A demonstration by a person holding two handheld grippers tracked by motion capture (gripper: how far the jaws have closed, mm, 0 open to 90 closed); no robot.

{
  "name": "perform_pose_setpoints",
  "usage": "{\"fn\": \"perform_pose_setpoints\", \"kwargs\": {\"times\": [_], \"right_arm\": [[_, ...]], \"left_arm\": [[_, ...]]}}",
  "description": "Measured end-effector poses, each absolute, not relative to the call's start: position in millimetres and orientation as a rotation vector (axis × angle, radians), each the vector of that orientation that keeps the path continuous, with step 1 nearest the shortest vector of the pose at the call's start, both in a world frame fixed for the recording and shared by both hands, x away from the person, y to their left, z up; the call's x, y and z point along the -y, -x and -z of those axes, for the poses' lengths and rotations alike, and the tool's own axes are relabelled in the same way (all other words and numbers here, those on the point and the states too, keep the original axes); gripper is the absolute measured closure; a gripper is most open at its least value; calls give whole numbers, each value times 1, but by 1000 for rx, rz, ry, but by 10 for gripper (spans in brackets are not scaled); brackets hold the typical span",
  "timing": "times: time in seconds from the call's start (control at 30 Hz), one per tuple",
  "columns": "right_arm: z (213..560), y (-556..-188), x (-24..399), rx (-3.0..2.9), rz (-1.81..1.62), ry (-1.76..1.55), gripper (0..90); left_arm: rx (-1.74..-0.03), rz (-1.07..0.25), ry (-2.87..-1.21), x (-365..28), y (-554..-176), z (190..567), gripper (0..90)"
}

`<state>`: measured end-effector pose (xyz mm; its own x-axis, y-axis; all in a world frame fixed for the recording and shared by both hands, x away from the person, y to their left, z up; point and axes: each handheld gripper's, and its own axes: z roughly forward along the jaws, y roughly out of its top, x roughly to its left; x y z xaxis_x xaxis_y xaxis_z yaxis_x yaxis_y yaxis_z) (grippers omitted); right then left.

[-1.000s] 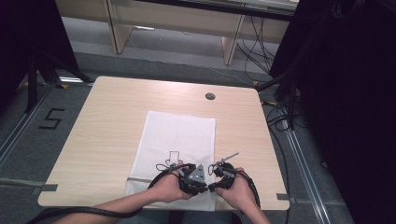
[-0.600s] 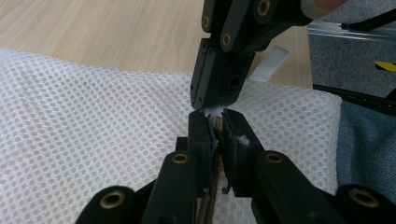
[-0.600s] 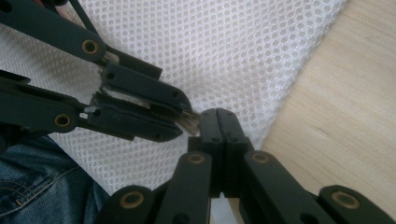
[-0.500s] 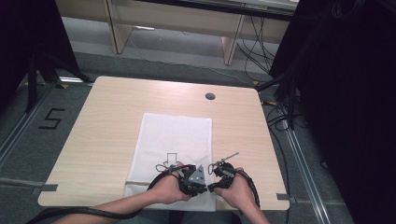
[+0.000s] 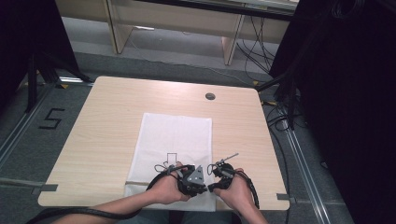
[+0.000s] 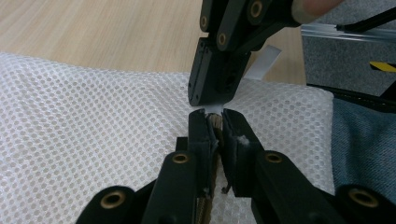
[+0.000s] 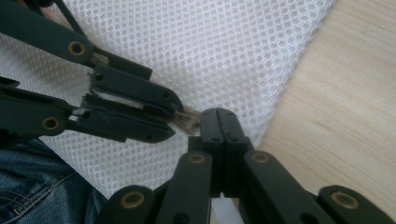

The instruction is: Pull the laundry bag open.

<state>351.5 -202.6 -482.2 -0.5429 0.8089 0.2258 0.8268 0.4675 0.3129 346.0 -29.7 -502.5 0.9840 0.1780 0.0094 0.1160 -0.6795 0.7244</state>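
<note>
A white mesh bag (image 5: 175, 135) (image 6: 93, 116) (image 7: 224, 46) lies flat on the wooden table (image 5: 107, 116). Both grippers meet tip to tip at its near right corner. My left gripper (image 5: 204, 183) (image 6: 214, 119) (image 7: 175, 119) is shut on a brownish frayed band (image 6: 215, 122) (image 7: 189, 119) whose end pokes out past the pads. My right gripper (image 5: 212, 185) (image 7: 224, 116) (image 6: 210, 95) is shut on a thin white strip (image 6: 265, 59) (image 7: 223, 206) that runs back between its jaws. A hand holds each gripper.
The person's jeans (image 7: 32, 186) (image 6: 359, 140) are right at the near table edge. A round cable hole (image 5: 210, 96) sits at the far side of the table. Bare wood (image 7: 345, 116) lies to the right of the bag. Cables and desks stand beyond the table.
</note>
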Motion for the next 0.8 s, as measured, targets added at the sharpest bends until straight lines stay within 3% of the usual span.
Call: {"fn": "perform_pose_setpoints", "kwargs": {"times": [0.8], "right_arm": [[483,-351,202,2650,608,1490,900]], "left_arm": [[-226,-82,-2309,11,-346,497,820]]}}
